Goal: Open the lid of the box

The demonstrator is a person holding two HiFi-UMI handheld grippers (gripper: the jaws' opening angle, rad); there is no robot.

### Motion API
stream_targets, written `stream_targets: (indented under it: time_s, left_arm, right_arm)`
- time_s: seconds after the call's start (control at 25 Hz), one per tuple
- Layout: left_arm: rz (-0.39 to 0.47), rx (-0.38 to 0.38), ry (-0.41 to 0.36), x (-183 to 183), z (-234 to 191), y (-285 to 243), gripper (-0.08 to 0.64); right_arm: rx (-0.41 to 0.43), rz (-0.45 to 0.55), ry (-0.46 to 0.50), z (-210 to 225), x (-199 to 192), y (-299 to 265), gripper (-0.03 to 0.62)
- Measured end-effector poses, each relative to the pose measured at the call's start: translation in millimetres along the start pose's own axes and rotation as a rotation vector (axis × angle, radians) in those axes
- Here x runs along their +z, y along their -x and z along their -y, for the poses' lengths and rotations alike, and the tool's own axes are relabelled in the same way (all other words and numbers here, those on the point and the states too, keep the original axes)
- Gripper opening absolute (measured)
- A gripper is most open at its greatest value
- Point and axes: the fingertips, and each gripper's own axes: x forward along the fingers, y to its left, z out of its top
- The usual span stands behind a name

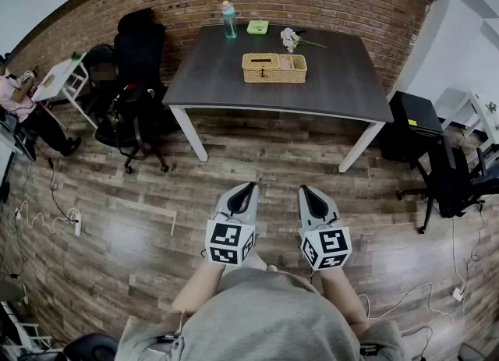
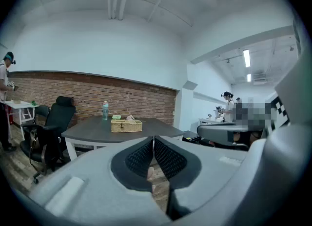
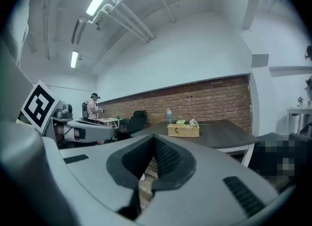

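A woven wicker box with its lid down sits near the middle of a dark table; it also shows far off as the box in the left gripper view and the box in the right gripper view. My left gripper and right gripper hang side by side over the wooden floor, well short of the table. Both are shut with nothing between their jaws.
On the table stand a teal bottle, a green container and a small flower sprig. Black office chairs crowd the table's left side, another chair and a black cabinet its right. Cables trail over the floor.
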Motion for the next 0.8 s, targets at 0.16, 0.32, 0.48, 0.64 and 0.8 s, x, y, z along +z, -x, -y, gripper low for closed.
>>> stream_targets:
  time_s: [0.16,0.32,0.48,0.64,0.8]
  left_arm:
    - [0.010,0.010,0.011,0,2,10,0.023]
    - [0.000,0.007,0.002,-4,5,16,0.023]
    - [-0.005,0.005,0.006,-7,12,17,0.023]
    - [-0.004,0.012,0.012,-9,14,17,0.023]
    - [0.001,0.020,0.019,-9,15,18,0.023]
  right_arm:
    - [0.011,0.004,-0.004,-5,1,9,0.001]
    - [0.028,0.002,0.012,-12,0,14,0.001]
    - [0.037,-0.005,0.019,-10,0,18,0.000]
    - [0.039,-0.009,0.011,-8,-2,20,0.000]
    - [0.052,-0.008,-0.051,-6,-5,22,0.002]
